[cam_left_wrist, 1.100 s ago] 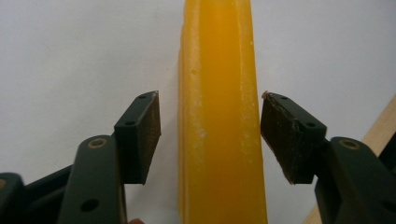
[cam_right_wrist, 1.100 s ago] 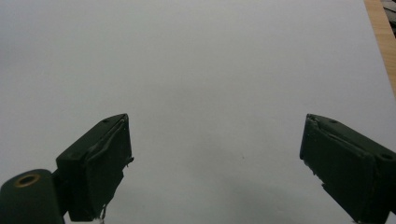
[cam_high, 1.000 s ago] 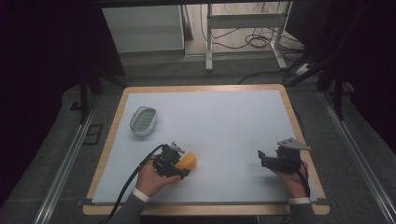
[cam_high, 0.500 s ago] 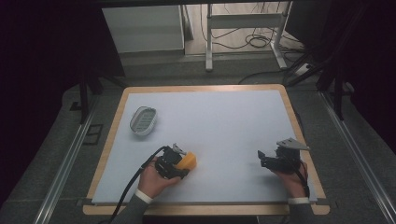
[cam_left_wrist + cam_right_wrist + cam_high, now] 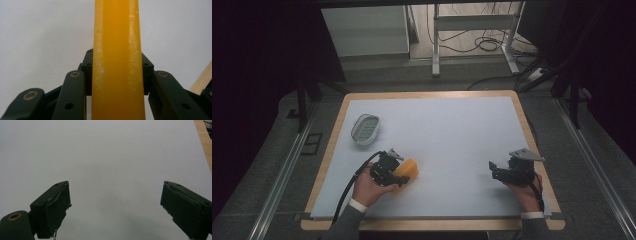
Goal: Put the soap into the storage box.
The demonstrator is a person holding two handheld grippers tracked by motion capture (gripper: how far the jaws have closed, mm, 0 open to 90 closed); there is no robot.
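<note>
White desk (image 5: 452, 135) from above: your left gripper (image 5: 391, 169) clamps the orange block (image 5: 407, 171) near the front-left corner, dish (image 5: 364, 129) beyond it toward the left edge. Left gripper view: block (image 5: 117, 60) runs lengthwise between closed jaws. Right gripper view: your right gripper (image 5: 115, 207) gapes, empty.

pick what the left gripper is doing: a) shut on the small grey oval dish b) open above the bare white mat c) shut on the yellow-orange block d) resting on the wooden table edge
c, in the left gripper view the left gripper has its black jaws pressed against both sides of the yellow-orange block; the small grey oval dish lies apart on the mat.
</note>
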